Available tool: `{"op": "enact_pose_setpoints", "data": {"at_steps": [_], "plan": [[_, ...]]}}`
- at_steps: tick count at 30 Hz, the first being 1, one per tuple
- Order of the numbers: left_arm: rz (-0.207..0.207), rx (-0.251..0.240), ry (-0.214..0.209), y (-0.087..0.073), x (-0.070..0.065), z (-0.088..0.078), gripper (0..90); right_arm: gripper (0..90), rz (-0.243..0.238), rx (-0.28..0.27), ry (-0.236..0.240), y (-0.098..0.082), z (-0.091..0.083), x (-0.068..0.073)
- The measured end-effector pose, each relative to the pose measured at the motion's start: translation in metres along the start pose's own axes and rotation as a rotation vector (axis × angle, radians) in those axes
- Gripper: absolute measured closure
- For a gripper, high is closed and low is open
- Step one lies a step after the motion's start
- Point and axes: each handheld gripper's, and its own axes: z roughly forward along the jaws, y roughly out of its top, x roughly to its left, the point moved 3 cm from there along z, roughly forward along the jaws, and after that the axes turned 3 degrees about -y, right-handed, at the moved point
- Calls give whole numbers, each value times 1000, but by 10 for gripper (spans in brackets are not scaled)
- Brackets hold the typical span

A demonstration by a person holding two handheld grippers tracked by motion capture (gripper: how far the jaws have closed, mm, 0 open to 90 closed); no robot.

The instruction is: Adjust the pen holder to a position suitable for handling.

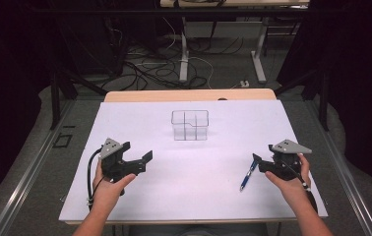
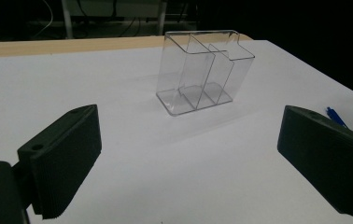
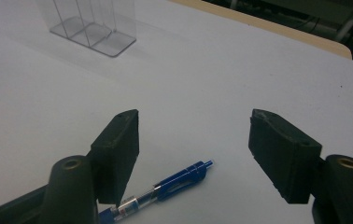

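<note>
A clear plastic organizer [image 1: 190, 125] with several compartments stands upright and empty at the middle back of the white sheet. A blue pen [image 1: 248, 175] lies flat near the front right. My right gripper [image 1: 264, 154] hovers open just right of the pen. In the right gripper view the pen [image 3: 165, 189] runs under the left jaw, its tip pointing into the gap of that gripper [image 3: 195, 140]. My left gripper [image 1: 137, 151] is open at the front left with nothing in it. In the left gripper view that gripper [image 2: 193, 158] faces the organizer [image 2: 202, 70].
The white sheet [image 1: 199, 196] covers a wooden table whose bare edge [image 1: 189, 95] shows at the back. Metal rails run along both sides. Beyond the table are desk legs and tangled cables [image 1: 164, 69] on the floor.
</note>
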Motion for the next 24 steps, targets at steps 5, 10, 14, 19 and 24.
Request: {"op": "enact_pose_setpoints", "data": {"at_steps": [5, 10, 14, 19, 24], "plan": [[2, -2, 9, 0, 0, -1, 66, 403, -148, -3, 28, 0, 3, 3], [3, -2, 9, -1, 0, -1, 67, 456, -354, -12, 44, 1, 4, 9], [1, -3, 13, -1, 1, -2, 67, 461, -466, 45, 69, 4, 9, 14], [-12, 0, 14, -2, 2, -2, 67, 457, -559, 87, 128, 8, 13, 22], [-7, 4, 18, -2, 3, -2, 70, 437, -568, 92, 136, 9, 16, 23]]}}
